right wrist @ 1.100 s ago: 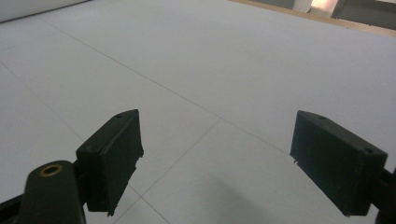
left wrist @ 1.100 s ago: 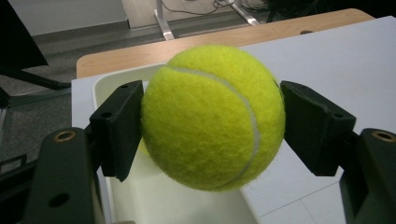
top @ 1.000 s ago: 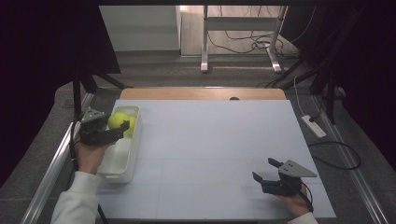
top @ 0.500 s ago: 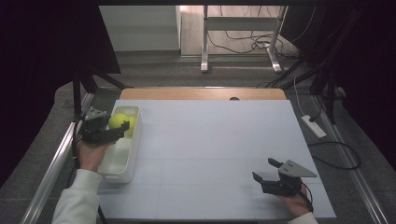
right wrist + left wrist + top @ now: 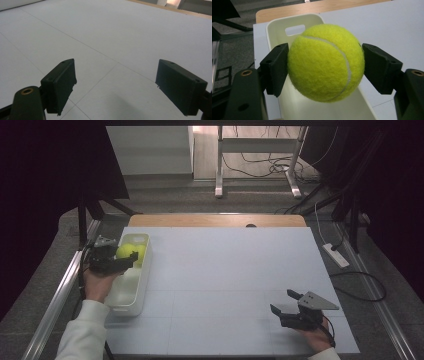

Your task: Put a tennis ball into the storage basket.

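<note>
Clamping a tennis ball [image 5: 325, 62] between both jaws, the left gripper [image 5: 117, 261] holds it above the far end of a cream bin [image 5: 131, 292]. No writing is legible on the ball's fuzzy yellow-green felt, crossed by one curved white seam. Well apart from the bin, the right gripper [image 5: 285, 302] rests wide-jawed, holding nothing.

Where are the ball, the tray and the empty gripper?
ball [image 5: 325, 62], left gripper view, middle of its yellow felt
tray [image 5: 131, 301], high view, its bare right wall
right gripper [image 5: 285, 302], high view, midway between its open fingertips
</note>
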{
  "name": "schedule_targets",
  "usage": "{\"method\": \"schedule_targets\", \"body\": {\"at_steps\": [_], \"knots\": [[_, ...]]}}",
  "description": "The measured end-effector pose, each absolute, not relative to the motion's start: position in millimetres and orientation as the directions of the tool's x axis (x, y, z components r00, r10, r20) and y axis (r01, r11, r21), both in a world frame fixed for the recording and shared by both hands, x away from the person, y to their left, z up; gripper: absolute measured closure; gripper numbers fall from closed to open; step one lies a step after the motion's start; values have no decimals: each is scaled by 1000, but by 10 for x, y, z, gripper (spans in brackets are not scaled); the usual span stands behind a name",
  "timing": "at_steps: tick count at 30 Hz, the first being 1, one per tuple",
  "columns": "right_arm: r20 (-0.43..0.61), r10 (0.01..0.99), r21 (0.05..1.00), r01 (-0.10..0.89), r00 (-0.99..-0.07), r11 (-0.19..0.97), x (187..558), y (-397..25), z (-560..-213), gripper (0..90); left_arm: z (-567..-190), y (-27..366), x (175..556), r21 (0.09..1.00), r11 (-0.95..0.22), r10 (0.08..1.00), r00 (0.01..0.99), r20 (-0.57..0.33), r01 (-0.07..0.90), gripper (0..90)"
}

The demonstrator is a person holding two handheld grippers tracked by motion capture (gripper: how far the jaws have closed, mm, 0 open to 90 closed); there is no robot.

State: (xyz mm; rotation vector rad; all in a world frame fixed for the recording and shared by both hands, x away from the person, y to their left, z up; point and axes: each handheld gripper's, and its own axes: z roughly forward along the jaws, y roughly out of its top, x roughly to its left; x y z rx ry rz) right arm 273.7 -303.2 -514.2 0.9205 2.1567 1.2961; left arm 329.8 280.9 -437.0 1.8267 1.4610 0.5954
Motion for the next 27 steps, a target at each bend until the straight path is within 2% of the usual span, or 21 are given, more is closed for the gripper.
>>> {"method": "schedule_targets", "body": {"at_steps": [14,27], "knots": [[-45,740,891,307,-672,333,2736,-3033,-5142,160,-4481,2817,3386,683,-109,968,235,-93,723,262],[-46,740,891,308,-671,334,2735,-3029,-5143,160,-4507,2817,3387,674,-116,966,241,-95,729,261]]}}
